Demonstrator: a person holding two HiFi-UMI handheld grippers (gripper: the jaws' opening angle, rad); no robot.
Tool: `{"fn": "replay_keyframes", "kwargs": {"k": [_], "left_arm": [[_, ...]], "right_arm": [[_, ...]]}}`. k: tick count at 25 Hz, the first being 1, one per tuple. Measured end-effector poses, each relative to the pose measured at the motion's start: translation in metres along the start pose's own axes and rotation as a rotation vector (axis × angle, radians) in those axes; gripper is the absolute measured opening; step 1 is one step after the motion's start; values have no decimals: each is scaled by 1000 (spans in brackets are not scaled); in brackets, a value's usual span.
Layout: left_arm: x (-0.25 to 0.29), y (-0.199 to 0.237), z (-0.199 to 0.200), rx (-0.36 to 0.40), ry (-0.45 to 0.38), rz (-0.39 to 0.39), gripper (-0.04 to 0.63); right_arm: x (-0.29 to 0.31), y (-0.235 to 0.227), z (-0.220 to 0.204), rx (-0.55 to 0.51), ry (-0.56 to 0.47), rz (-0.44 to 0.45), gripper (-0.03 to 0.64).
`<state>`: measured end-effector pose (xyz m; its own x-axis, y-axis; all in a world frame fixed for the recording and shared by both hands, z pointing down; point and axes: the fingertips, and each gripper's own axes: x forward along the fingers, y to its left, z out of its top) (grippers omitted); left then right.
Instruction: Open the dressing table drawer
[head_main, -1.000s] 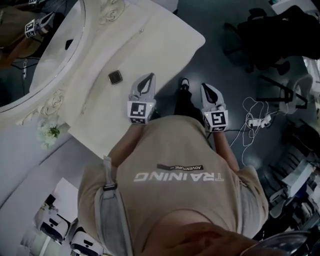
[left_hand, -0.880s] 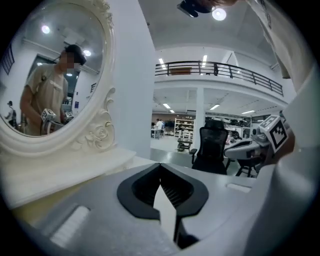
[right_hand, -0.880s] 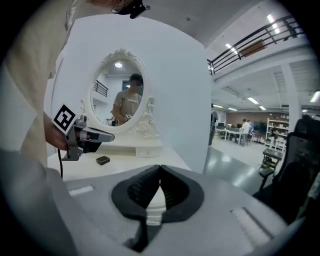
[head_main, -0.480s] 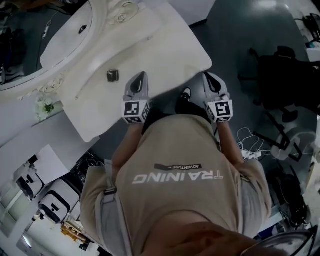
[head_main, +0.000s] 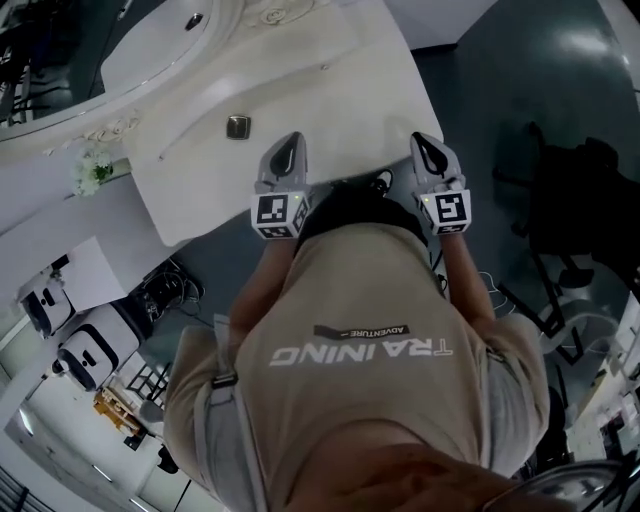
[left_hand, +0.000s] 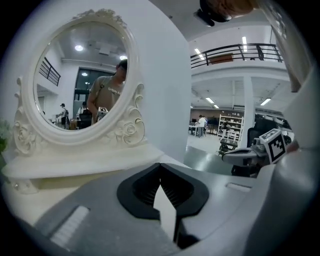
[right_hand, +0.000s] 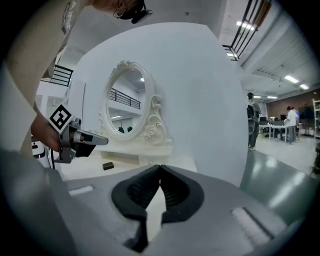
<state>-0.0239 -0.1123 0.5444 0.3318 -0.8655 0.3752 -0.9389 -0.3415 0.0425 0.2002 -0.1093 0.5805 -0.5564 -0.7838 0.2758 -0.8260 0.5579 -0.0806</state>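
The white dressing table (head_main: 340, 90) lies ahead of me, with its oval carved mirror (head_main: 120, 40) at the back left. Its drawer front is hidden under the top in the head view. My left gripper (head_main: 294, 140) hovers over the table's near edge, jaws shut and empty (left_hand: 160, 166). Over the near right corner of the top, my right gripper (head_main: 420, 140) is also shut on nothing (right_hand: 160, 167). The mirror (right_hand: 127, 102) and the left gripper (right_hand: 82, 139) show in the right gripper view.
A small dark square object (head_main: 238, 127) lies on the tabletop just left of the left gripper. White flowers (head_main: 92, 170) sit at the table's left end. A dark office chair (head_main: 575, 210) stands on the floor to the right, and equipment cases (head_main: 90, 350) at lower left.
Both grippers have swung round to face the dressing table. The right one came from over the floor to the table's near right corner. Both stayed shut.
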Motion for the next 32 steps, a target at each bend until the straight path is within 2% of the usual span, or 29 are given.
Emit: {"fn": "replay_keyframes", "kwargs": {"k": [5, 10, 13, 17, 21, 27, 32], "left_arm": [[8, 2, -3, -18, -2, -4, 8], [20, 4, 13, 82, -36, -68, 8], [19, 15, 23, 68, -59, -99, 8], [16, 50, 21, 32, -65, -99, 8], [13, 78, 19, 20, -55, -102, 8], [4, 113, 16, -8, -55, -127, 8], [-9, 127, 3, -26, -47, -130, 8]], "right_arm": [[18, 23, 11, 2, 15, 43, 4], [50, 38, 16, -37, 41, 73, 3], [73, 44, 15, -18, 75, 66, 5], [123, 55, 10, 1, 112, 47, 12], [169, 73, 4, -5, 159, 57, 85], [232, 89, -22, -6, 252, 38, 136], [265, 84, -45, 25, 329, -35, 166]]}}
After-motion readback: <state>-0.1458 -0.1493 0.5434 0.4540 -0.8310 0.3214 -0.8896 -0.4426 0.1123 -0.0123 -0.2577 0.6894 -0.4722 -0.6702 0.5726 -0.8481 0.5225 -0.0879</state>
